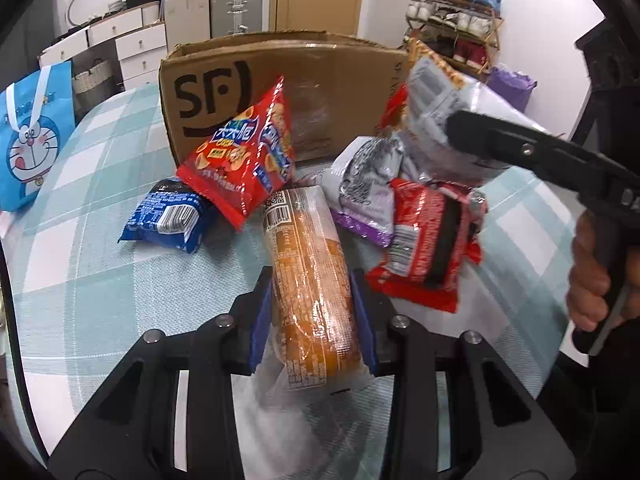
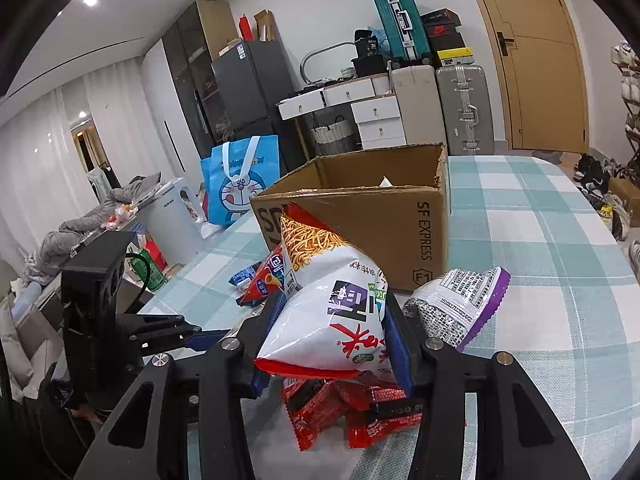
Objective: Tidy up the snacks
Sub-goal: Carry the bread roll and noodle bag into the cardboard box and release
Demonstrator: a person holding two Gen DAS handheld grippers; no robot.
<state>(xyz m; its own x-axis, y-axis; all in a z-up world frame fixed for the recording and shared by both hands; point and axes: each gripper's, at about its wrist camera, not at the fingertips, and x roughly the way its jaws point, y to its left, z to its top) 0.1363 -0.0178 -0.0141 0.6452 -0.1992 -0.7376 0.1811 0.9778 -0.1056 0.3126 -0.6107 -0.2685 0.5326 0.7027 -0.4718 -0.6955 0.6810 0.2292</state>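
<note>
My left gripper (image 1: 314, 314) is shut on a long orange biscuit roll (image 1: 308, 280) that lies lengthwise on the checked tablecloth. My right gripper (image 2: 332, 346) is shut on a puffy white noodle-snack bag (image 2: 332, 304) and holds it off the table; the left wrist view shows that bag (image 1: 440, 92) raised at the right. Under it lie a red packet (image 2: 340, 408) and a grey-and-purple bag (image 2: 460, 304). A red chip bag (image 1: 244, 152) leans on the open SF cardboard box (image 1: 320, 80), with a blue packet (image 1: 168, 216) to its left.
The box (image 2: 360, 208) stands open-topped at the middle of the table (image 2: 540, 240). A blue cartoon tote (image 2: 240, 184) and a white kettle (image 2: 176, 216) stand past the table's left edge. A hand (image 1: 592, 280) grips the right tool.
</note>
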